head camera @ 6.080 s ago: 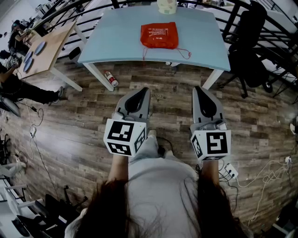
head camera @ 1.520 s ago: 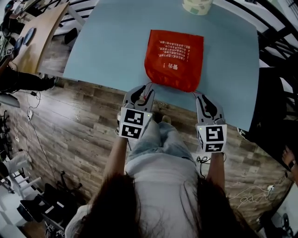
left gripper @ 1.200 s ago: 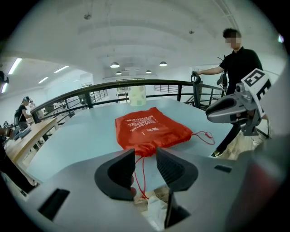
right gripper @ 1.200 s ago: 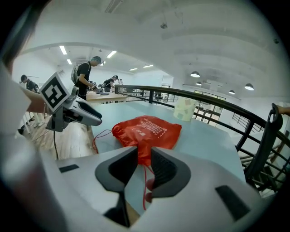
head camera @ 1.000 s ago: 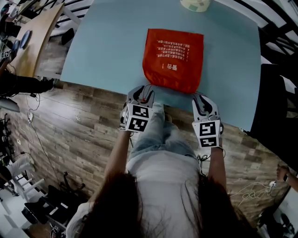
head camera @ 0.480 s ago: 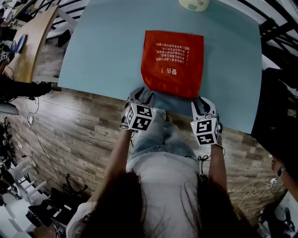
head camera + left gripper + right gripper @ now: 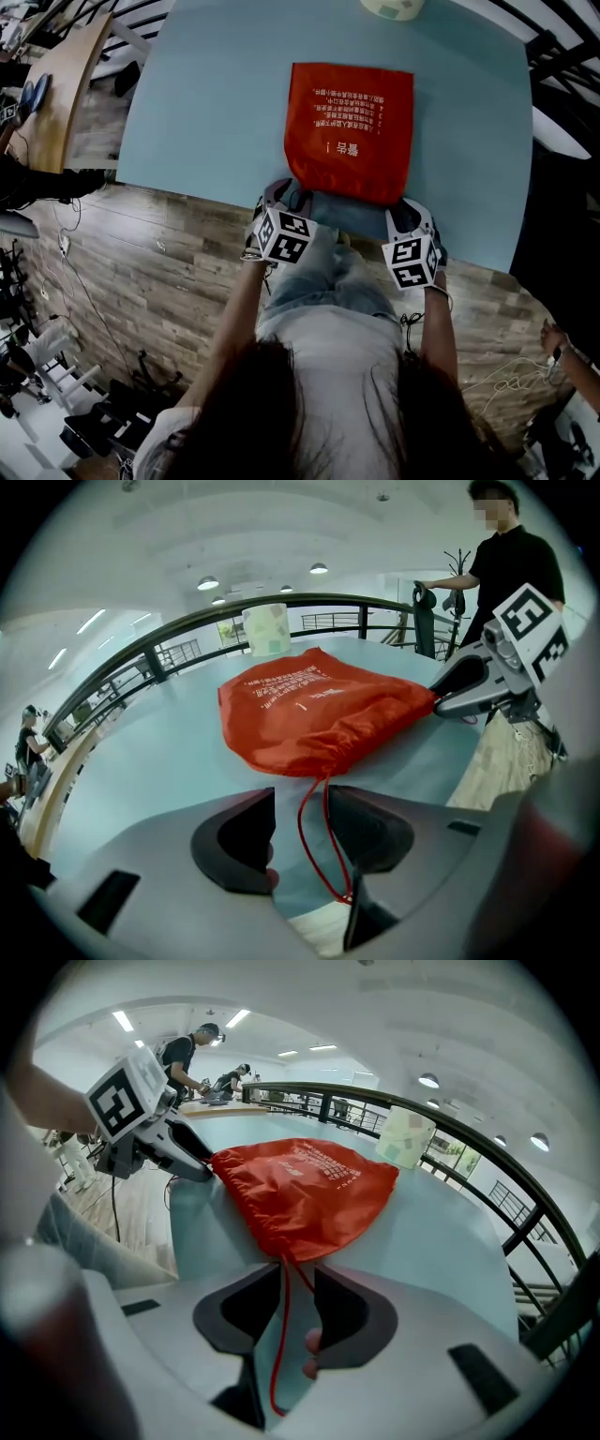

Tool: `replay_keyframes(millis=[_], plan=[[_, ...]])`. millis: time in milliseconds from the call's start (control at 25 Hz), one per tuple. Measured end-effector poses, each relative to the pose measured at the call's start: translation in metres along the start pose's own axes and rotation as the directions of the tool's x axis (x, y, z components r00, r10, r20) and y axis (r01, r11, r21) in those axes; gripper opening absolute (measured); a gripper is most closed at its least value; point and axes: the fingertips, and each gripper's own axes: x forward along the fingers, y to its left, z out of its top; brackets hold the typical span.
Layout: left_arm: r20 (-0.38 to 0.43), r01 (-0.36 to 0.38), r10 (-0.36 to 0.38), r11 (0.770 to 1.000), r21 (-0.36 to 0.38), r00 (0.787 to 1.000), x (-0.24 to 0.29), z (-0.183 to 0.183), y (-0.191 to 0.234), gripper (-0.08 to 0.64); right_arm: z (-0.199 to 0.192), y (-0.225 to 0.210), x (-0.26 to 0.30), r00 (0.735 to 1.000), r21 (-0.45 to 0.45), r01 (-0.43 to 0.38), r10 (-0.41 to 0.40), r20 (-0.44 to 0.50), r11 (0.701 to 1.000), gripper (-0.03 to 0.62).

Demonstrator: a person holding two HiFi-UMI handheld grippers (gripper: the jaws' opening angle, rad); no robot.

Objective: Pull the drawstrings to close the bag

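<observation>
**Item: red fabric drawstring bag (image 7: 349,131), flat on pale blue table (image 7: 206,112), gathered mouth edge towards the person.**
Left gripper (image 7: 302,829) sits at the mouth's left corner and right gripper (image 7: 298,1314) at its right corner. Each is nearest its own thin red cord. Left cord loop (image 7: 317,841) and right cord (image 7: 279,1344) run lengthwise from the bag through the jaw gaps. Left jaws have just been opening, and both pairs stand apart, pressing nothing. Judged next: close on the cords, then draw outwards.
</observation>
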Motion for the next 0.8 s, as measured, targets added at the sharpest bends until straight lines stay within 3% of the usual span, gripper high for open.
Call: replay_keyframes(millis=[360, 560, 800], plan=[[0.01, 0.018, -0.018, 0.999, 0.03, 1.0, 0.003, 0.0, -0.005, 0.129, -0.007, -0.006, 0.011, 0.999, 0.025, 0.023, -0.022, -0.027, 0.999, 0.113], [0.018, 0.017, -0.018, 0.999, 0.048, 1.0, 0.004, -0.001, -0.014, 0.057, -0.011, -0.006, 0.011, 0.998, 0.005, 0.05, -0.05, -0.03, 0.999, 0.044], [0.02, 0.01, -0.011, 0.998, 0.059, 1.0, 0.003, -0.002, -0.016, 0.023, -0.014, -0.008, 0.008, 0.998, 0.026, 0.052, -0.051, -0.033, 0.998, 0.025]])
